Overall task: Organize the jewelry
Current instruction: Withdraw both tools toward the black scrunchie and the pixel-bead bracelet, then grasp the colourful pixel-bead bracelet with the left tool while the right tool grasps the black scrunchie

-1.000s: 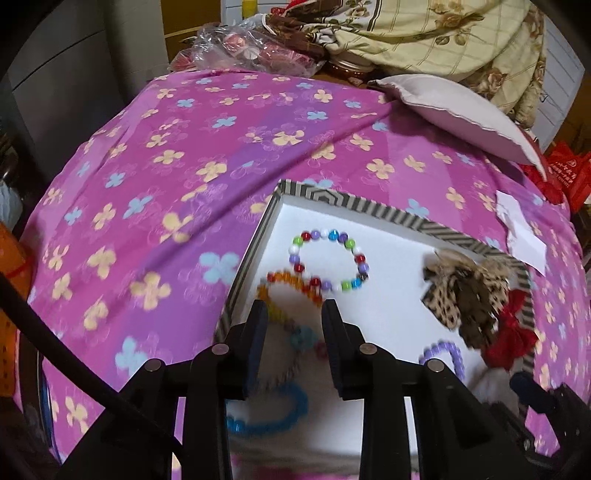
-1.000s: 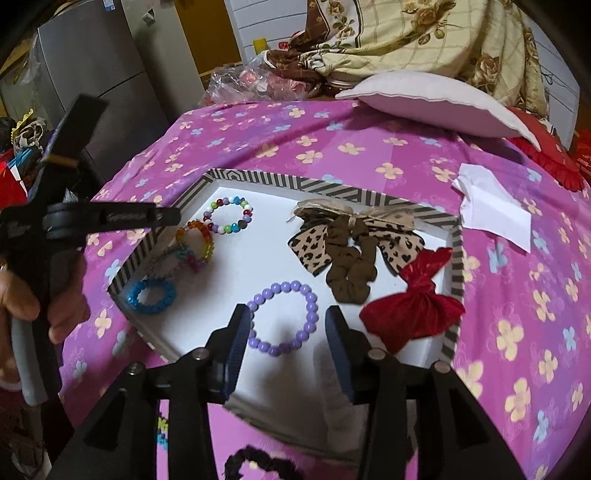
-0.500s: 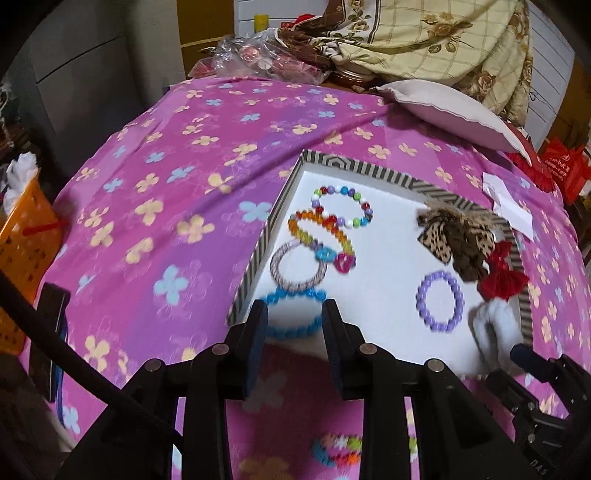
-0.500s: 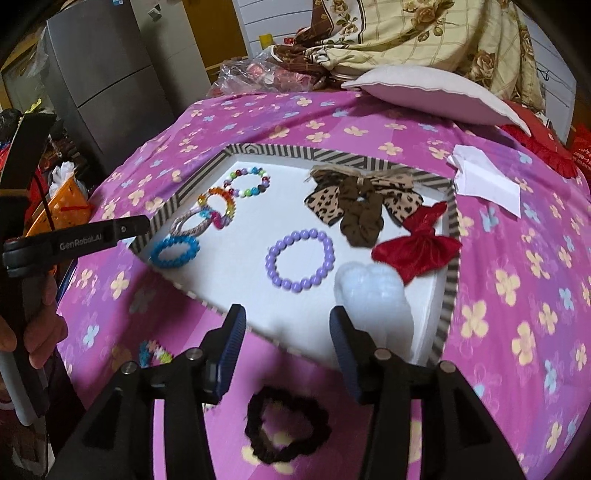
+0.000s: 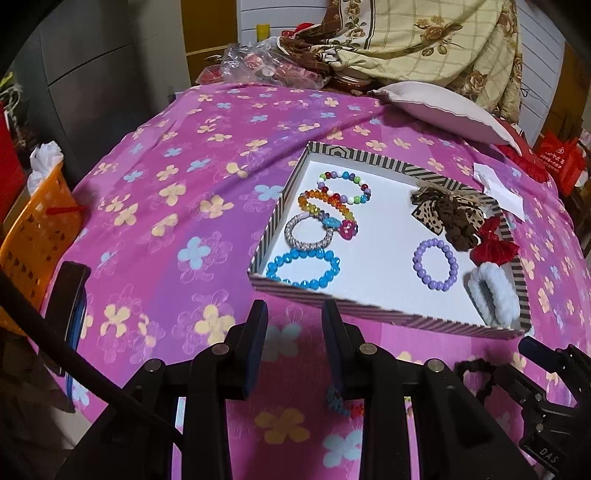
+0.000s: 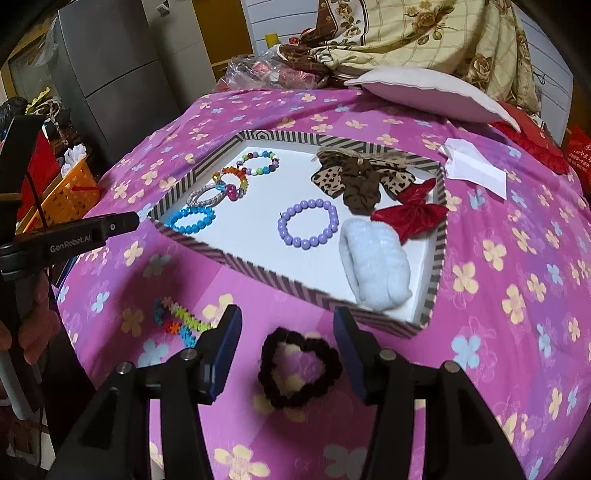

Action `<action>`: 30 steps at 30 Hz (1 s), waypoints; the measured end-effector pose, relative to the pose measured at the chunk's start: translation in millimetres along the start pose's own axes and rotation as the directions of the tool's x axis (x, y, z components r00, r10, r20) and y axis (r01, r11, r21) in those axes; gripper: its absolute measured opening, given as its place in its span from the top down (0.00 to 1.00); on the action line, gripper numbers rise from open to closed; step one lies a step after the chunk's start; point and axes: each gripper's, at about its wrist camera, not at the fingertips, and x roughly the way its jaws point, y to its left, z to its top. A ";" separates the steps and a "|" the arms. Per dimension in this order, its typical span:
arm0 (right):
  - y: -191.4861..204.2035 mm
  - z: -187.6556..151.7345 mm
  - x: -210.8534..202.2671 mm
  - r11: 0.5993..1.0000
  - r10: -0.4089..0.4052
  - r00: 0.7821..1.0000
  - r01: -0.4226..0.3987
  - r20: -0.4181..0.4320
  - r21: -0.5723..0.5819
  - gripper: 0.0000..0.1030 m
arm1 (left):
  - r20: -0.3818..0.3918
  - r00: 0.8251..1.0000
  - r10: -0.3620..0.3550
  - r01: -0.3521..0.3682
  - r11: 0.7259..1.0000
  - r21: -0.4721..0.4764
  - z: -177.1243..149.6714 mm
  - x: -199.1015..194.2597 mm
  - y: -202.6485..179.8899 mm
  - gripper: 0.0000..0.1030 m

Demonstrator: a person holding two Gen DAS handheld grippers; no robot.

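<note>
**Partly hidden items**

In the left wrist view, the right finger [image 5: 334, 345] covers most of the multicolour band [image 5: 341, 404], and the dark scrunchie [image 5: 476, 373] sits half behind the right gripper's body. In the right wrist view, the left hand [image 6: 31, 325] is cut off by the frame edge.

Cover: pink flowered sheet [image 6: 491, 295]
Far end: white pillow [image 6: 424, 92], heaped beige blanket [image 6: 424, 33]
Left: grey fridge [image 6: 110, 62], orange basket [image 5: 33, 221]
Wall: white panels [image 5: 543, 62]
</note>
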 end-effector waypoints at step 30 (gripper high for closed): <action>-22.6 -38.6 21.6 0.998 -0.067 0.995 0.068 -0.069 0.008 0.47 | -0.185 0.969 -0.162 0.135 0.979 -0.151 -61.4 19.6 30.7 0.56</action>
